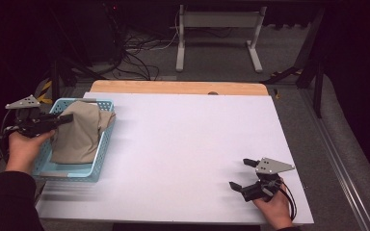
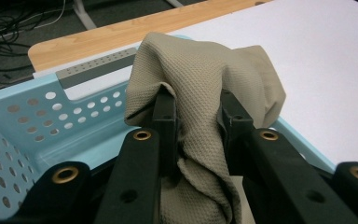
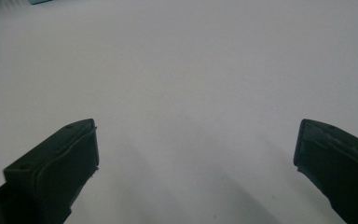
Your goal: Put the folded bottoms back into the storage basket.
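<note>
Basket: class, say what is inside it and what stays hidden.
Inside the blue basket lies a bunched tan cloth, pinched by the left tongs. The cloth covers most of the floor, so anything beneath it cannot be seen.

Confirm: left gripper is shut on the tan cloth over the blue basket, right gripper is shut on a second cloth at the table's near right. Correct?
Not quite. The right gripper holds nothing: the right gripper view shows its fingers wide apart over bare white table. The rest stands: the left gripper is shut on the tan cloth over the blue basket.
</note>
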### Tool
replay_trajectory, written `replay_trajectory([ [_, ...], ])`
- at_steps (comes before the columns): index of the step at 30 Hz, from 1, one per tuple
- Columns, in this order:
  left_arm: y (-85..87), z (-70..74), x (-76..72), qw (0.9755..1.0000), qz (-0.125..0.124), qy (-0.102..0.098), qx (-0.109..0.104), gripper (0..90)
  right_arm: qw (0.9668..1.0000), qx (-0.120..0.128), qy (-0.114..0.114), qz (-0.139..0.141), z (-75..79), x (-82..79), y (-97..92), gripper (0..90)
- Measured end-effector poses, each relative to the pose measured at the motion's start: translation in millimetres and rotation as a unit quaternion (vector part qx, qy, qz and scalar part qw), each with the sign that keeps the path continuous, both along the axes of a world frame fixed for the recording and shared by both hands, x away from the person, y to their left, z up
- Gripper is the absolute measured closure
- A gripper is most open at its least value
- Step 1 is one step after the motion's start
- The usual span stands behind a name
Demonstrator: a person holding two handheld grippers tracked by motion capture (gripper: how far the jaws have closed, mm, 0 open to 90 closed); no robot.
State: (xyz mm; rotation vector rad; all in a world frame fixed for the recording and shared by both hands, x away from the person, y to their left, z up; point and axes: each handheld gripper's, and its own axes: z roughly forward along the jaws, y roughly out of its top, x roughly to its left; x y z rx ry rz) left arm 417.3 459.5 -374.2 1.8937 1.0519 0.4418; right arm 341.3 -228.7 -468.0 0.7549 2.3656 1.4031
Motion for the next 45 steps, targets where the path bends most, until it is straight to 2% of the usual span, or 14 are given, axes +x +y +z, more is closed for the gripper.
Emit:
replay_trajectory([
  [10,-0.8,-7.3,11.0,0.9998,0.014,0.012,0.005,72.8,1.0000,-0.001,-0.001,0.000,0.0,-0.2,0.1,0.5],
  [20,-1.6,-17.5,22.7,0.9986,0.033,0.027,0.031,71.8,1.0000,-0.001,0.000,0.000,0.0,-0.2,0.2,0.5],
  [21,-2.8,-20.1,25.2,0.9979,0.040,0.030,0.042,71.2,1.0000,-0.001,0.000,0.000,0.0,-0.2,0.3,0.5],
  [23,-3.6,-22.2,27.3,0.9973,0.044,0.033,0.050,70.7,1.0000,-0.001,0.000,0.000,0.0,-0.2,0.3,0.5],
  [24,-4.1,-23.4,28.3,0.9968,0.049,0.035,0.053,68.2,1.0000,-0.001,0.000,-0.001,-0.1,-0.1,0.3,0.5],
  [25,-3.8,-27.1,32.3,0.9947,0.071,0.039,0.064,53.0,1.0000,-0.001,0.000,0.000,0.0,-0.2,0.3,0.5],
  [26,-3.8,-27.1,32.3,0.9947,0.071,0.039,0.064,45.6,1.0000,-0.001,0.000,0.000,-0.1,-0.2,0.3,0.5],
  [27,-3.4,-29.3,34.3,0.9932,0.085,0.037,0.071,38.1,1.0000,-0.001,0.000,0.000,-0.1,-0.2,0.3,0.5],
  [28,-3.4,-29.3,34.3,0.9932,0.085,0.037,0.071,31.2,1.0000,-0.001,0.000,0.000,-0.1,-0.2,0.3,0.5],
  [29,-4.1,-29.5,34.9,0.9915,0.096,0.034,0.081,26.6,1.0000,-0.001,-0.001,0.001,0.0,-0.3,0.3,0.5],
  [34,-6.4,-26.1,31.6,0.9916,0.093,0.028,0.086,24.2,1.0000,-0.001,0.000,0.001,0.0,-0.2,0.3,0.5],
  [39,-10.1,-17.6,23.4,0.9940,0.076,0.028,0.074,26.5,1.0000,-0.002,0.001,0.001,-0.1,0.1,0.4,0.6],
  [44,-14.1,-11.5,17.0,0.9954,0.060,0.031,0.068,29.7,1.0000,-0.002,0.001,0.001,-0.1,0.2,0.5,0.5],
  [45,-17.0,-9.3,13.4,0.9957,0.053,0.038,0.066,30.9,1.0000,-0.002,0.001,0.001,-0.1,0.2,0.4,0.5],
])
